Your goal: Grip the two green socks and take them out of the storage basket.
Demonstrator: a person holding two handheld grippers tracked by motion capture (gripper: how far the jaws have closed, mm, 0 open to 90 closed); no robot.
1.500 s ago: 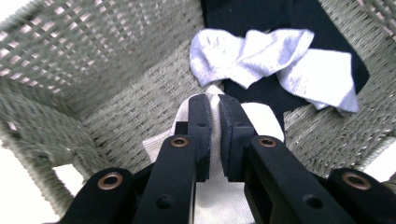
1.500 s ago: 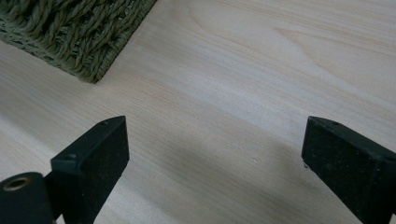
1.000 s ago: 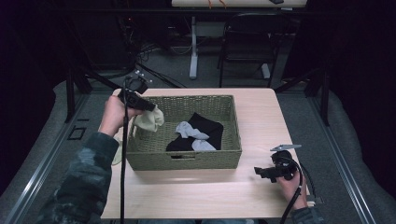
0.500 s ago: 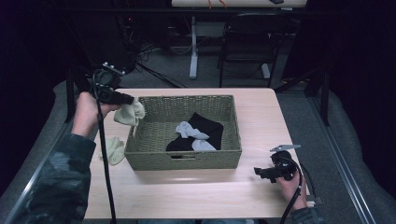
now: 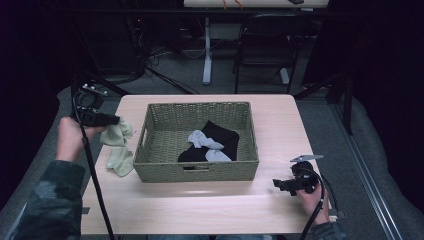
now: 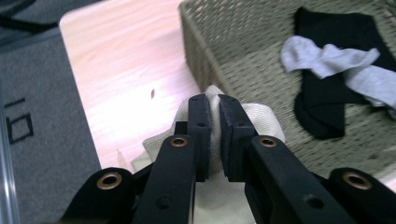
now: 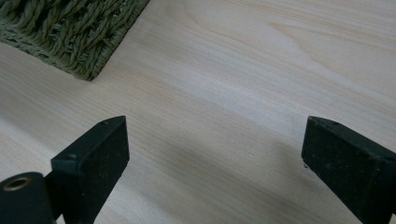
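My left gripper (image 5: 114, 120) (image 6: 214, 103) is shut on a pale cream sock (image 5: 116, 135) (image 6: 259, 117), held just left of the woven basket (image 5: 160, 172) above the table's left side. A second cream sock (image 5: 120, 161) lies on the table below it, against the basket's left wall. Inside the basket lie a black sock (image 5: 220, 136) (image 6: 343, 37) and a light grey sock (image 5: 204, 141) (image 6: 336, 60). My right gripper (image 5: 276, 184) (image 7: 215, 154) rests low over the bare tabletop by the basket's near right corner (image 7: 74, 37), jaws open with nothing between them.
The wooden table (image 5: 200, 205) has free room along its front edge and on its right side. Grey carpet (image 6: 42, 116) lies past the table's left edge. A chair (image 5: 265, 45) and table legs stand behind in the dark.
My left gripper has carried the cream sock leftward, from over the basket's left rim out to beyond its left wall. The right gripper has stayed put.
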